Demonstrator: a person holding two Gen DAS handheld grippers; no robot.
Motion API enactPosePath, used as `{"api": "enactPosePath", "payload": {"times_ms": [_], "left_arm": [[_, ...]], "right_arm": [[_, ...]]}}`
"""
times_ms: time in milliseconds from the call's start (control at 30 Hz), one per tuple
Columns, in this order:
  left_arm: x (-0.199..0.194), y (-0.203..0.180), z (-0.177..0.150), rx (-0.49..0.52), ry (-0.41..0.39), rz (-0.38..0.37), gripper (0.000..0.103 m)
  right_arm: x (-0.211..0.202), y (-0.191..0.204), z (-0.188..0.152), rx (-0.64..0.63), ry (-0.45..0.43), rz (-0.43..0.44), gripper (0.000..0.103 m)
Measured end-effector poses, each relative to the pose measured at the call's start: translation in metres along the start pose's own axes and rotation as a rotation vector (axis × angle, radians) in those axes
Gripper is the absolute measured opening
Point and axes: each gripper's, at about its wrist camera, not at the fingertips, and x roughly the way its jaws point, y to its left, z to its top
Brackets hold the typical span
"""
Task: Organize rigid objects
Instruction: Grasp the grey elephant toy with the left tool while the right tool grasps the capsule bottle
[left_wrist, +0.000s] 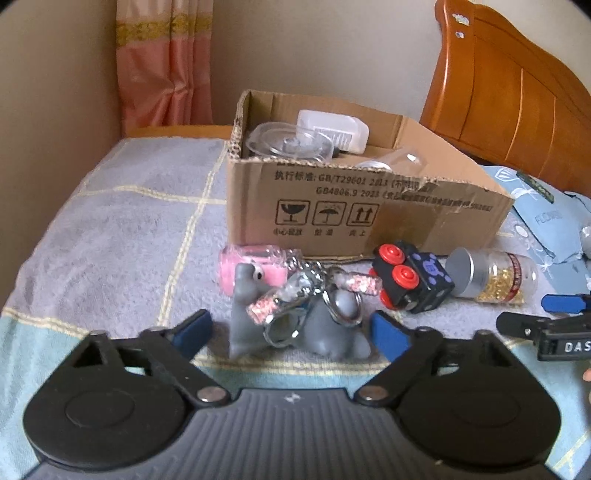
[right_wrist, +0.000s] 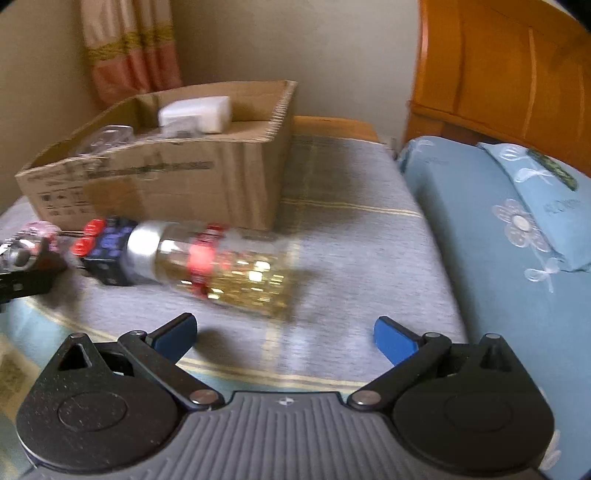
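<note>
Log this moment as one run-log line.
left gripper: open around grey toy keychain | right gripper: open, empty | jar: lying on bed | box: part-filled

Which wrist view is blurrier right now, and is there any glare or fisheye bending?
Right wrist view: blurrier, with the gold-bead jar and cardboard box print smeared; bright glints on the beads. Left wrist view: sharper, box print mostly legible, grey toy keychain slightly soft, small glare on its metal rings. Both: dark fisheye corners, and the wooden headboard bows.
</note>
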Motion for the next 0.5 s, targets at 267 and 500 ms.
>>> {"api": "enactPosePath", "payload": {"times_ms": [267,500], "left_arm": [[-0.001,0.002,0.0,0.007,0.0,-0.018,0.083],[0.001,0.001,0.001,0.013,-0.002,-0.015,0.083]], "right_arm": [[0.008,0.019,0.015,0.029,-0.008,0.123,0.103],[0.016,0.031,0.033,0.078,-0.02,0.11,0.103]]}}
